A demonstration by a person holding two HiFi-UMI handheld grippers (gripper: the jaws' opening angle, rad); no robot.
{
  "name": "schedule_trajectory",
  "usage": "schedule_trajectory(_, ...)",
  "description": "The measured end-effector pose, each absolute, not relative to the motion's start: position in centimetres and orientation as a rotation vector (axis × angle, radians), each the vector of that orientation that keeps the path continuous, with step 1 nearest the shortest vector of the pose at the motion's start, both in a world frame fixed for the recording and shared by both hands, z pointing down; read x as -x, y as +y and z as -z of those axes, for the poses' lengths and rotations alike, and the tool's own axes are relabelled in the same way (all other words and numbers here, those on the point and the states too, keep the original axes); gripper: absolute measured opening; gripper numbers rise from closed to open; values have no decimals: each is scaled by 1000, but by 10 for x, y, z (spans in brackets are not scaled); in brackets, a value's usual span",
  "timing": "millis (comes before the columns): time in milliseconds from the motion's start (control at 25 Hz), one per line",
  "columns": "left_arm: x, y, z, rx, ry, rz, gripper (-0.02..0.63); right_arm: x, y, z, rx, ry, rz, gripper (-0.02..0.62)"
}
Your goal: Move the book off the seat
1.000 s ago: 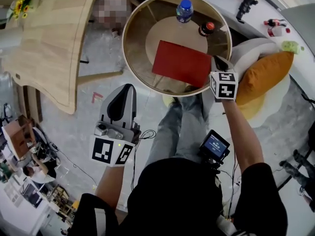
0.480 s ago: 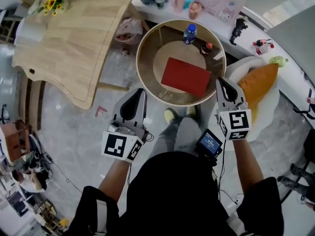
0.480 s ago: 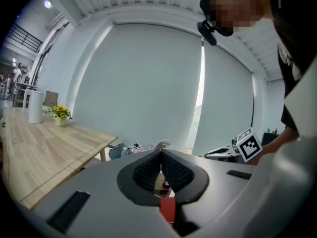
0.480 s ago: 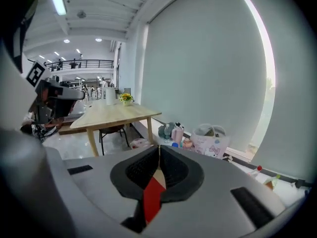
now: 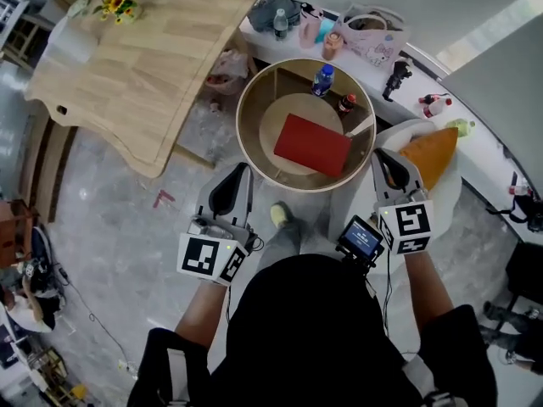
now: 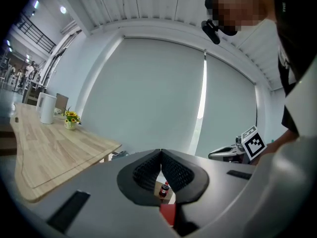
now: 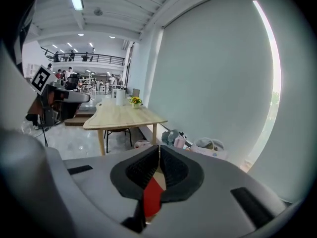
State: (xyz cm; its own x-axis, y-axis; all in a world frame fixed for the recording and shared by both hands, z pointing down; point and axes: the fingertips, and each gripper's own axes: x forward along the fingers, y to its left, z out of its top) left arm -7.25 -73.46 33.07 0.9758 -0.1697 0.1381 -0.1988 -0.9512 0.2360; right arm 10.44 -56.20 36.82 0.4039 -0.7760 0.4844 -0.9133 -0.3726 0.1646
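Note:
The red book lies flat on the inner shelf of the round wooden table. My left gripper is held in the air short of the table's near-left rim, shut and empty. My right gripper hovers by the table's right rim, next to the orange cushion on the white seat, also shut with nothing in it. In the left gripper view the closed jaws frame a sliver of the book. The right gripper view shows the book beyond its closed jaws.
A blue-capped bottle and a small cola bottle stand on the round table behind the book. A long wooden table with flowers is at the left. Bags and bottles line the white ledge at the back.
Both grippers have risen and drawn back toward me. The right gripper has come away from the book's right edge. The book lies where it was on the round table.

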Motion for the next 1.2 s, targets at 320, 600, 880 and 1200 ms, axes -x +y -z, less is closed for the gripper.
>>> schedule_trajectory(320, 122, -678, -310, -2883, -428, -119, 14, -70, -530, -341, -2237, -1552, -376, 21)
schedule_trajectory(600, 151, -581, -282, -2930, -442, -65, 14, -37, -445, -316, -2300, -1586, -329, 21)
schedule_trajectory(880, 196, -481, -268, -2980, -479, -67, 14, -1, -344, -302, -2358, -1623, -285, 21)
schedule_trajectory(1200, 241, -393, -244, -2991, -490, -71, 14, 43, -243, -281, -2370, -1635, -281, 21)
